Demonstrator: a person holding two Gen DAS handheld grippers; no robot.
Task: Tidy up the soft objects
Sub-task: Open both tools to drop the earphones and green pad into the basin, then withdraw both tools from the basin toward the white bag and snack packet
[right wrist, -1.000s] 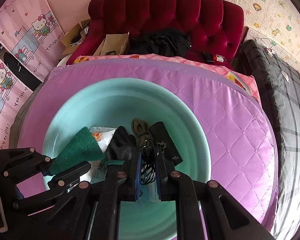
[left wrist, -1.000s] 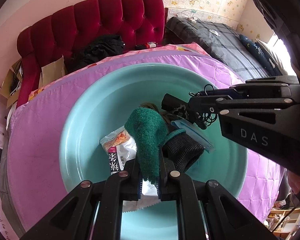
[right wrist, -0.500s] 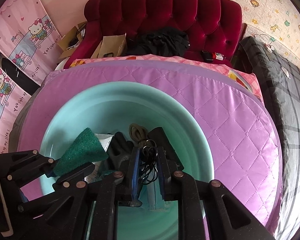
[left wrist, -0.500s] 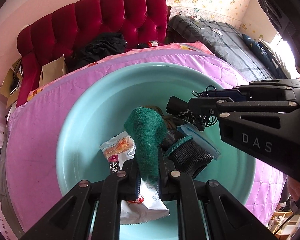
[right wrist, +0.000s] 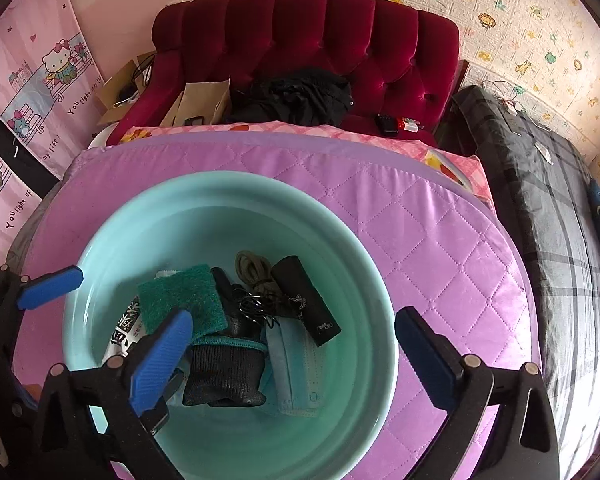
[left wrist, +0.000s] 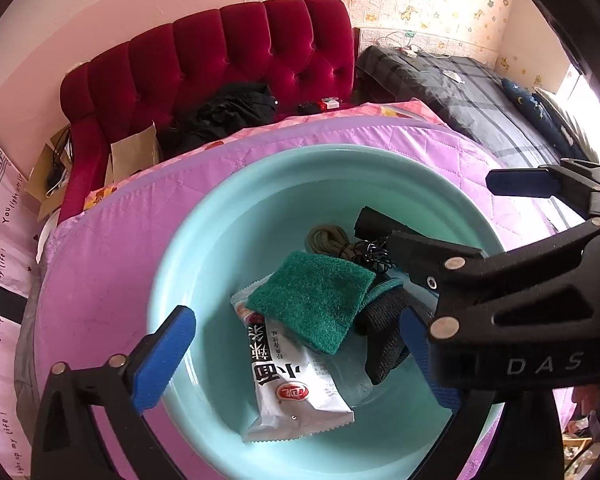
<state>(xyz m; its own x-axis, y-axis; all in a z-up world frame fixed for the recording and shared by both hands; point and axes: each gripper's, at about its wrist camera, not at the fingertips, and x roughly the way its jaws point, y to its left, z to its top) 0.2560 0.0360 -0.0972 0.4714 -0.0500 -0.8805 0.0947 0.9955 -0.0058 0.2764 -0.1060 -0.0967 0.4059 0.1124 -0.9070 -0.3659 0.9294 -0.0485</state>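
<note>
A teal basin (left wrist: 180, 264) (right wrist: 364, 264) sits on a purple quilted table. In it lie a green scouring pad (left wrist: 316, 300) (right wrist: 184, 300), a white snack packet (left wrist: 292, 384), a black glove (left wrist: 384, 336) (right wrist: 224, 376), a blue face mask (right wrist: 296, 364), an olive cord (left wrist: 326, 238) (right wrist: 254, 266), a black wire bundle (right wrist: 256, 306) and a black case (right wrist: 306, 300). My left gripper (left wrist: 296, 360) is open and empty above the basin's near side. My right gripper (right wrist: 292, 356) is open and empty above the glove and mask.
A red tufted sofa (left wrist: 228, 56) with black clothes (right wrist: 296, 96) and paper bags stands behind the table. A bed with a dark plaid cover (right wrist: 540, 184) is to the right. Pink cartoon curtains (right wrist: 32, 80) hang on the left.
Both grippers opened. The left let go of the green pad, which now lies flat on the packet. The right let go of the black wire bundle. Both pulled back and up.
</note>
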